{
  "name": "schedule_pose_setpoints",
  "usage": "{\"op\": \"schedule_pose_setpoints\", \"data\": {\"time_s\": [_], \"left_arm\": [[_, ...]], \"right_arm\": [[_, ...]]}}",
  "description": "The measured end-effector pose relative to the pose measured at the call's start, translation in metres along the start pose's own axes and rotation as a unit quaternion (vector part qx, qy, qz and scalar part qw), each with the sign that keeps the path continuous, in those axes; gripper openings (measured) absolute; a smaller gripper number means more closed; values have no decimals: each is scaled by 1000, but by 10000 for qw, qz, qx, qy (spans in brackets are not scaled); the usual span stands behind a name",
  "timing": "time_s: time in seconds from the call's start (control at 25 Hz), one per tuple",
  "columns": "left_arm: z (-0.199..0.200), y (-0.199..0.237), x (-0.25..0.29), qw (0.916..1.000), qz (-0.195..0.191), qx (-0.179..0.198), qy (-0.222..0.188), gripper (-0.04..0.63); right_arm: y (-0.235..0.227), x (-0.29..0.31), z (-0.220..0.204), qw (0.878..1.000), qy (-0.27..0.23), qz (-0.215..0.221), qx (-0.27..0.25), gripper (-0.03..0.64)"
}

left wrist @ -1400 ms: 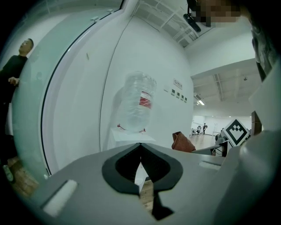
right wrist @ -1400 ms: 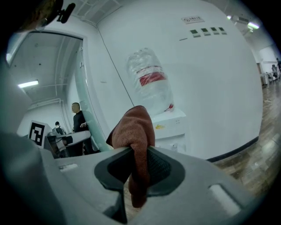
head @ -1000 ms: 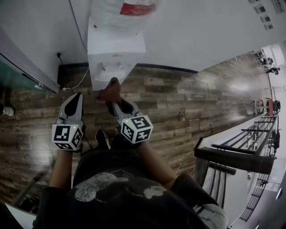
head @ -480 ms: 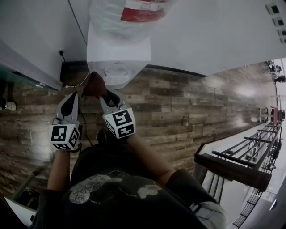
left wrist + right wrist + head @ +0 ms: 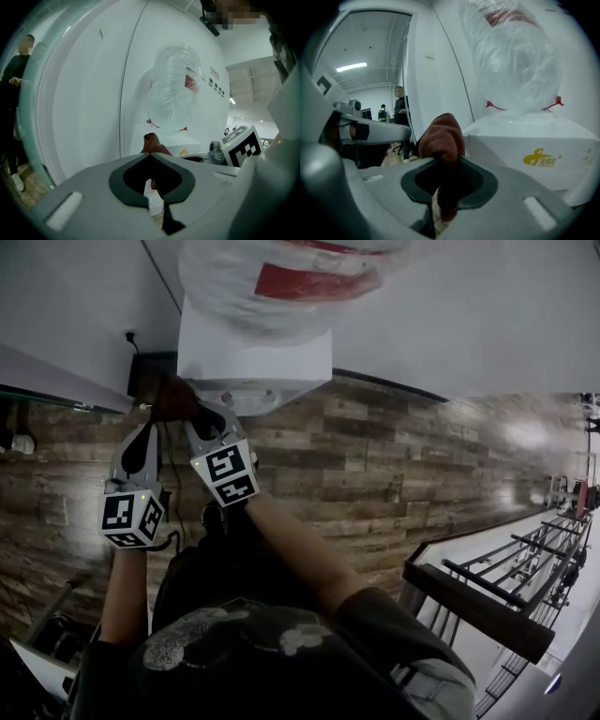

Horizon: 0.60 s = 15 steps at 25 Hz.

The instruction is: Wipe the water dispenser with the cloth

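1. Floor (image 5: pixel 375 456) is dark wood planks, stretching way out to the right of the right tool (image 5: pixel 180 407).
2. White water dispenser (image 5: pixel 253 357) stands on it, just ahead of that tool.

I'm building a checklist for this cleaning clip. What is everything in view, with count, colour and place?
water dispenser: one, white, against the wall ahead
water bottle: one, clear with red label, plastic-wrapped, on top of the dispenser
cloth: one, brown, by the dispenser's left side
power plug: one, dark, left of the dispenser
floor: one, brown wood planks, underfoot
railing: one, dark, lower right of head view
bystanders: at least two, dark clothes, far off at left
left tool: one, grey, shut and empty, beside the right tool
right tool: one, grey, shut on the cloth
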State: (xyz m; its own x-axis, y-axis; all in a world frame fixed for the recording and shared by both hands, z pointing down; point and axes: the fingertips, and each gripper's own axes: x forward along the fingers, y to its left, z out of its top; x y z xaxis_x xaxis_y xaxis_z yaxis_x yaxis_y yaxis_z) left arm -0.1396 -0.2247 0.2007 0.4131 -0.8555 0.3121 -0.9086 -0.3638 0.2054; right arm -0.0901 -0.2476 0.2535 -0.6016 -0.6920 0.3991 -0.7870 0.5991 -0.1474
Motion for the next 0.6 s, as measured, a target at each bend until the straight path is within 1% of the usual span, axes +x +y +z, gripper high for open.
{"op": "schedule_pose_setpoints", "data": {"time_s": [0.24,0.44,0.6], "left_arm": [[-1,4,15,10000,57,-36,50,20],[-5,6,19,9998,70,-117,112,20],[-5,4,13,9999,-2,-61,116,20]], "right_arm": [[-13,13,1,9999,46,-11,-121,60],[-24,6,2,9998,19,-180,-103,60],[-31,-8,3,9991,-52,-425,-32,60]]}}
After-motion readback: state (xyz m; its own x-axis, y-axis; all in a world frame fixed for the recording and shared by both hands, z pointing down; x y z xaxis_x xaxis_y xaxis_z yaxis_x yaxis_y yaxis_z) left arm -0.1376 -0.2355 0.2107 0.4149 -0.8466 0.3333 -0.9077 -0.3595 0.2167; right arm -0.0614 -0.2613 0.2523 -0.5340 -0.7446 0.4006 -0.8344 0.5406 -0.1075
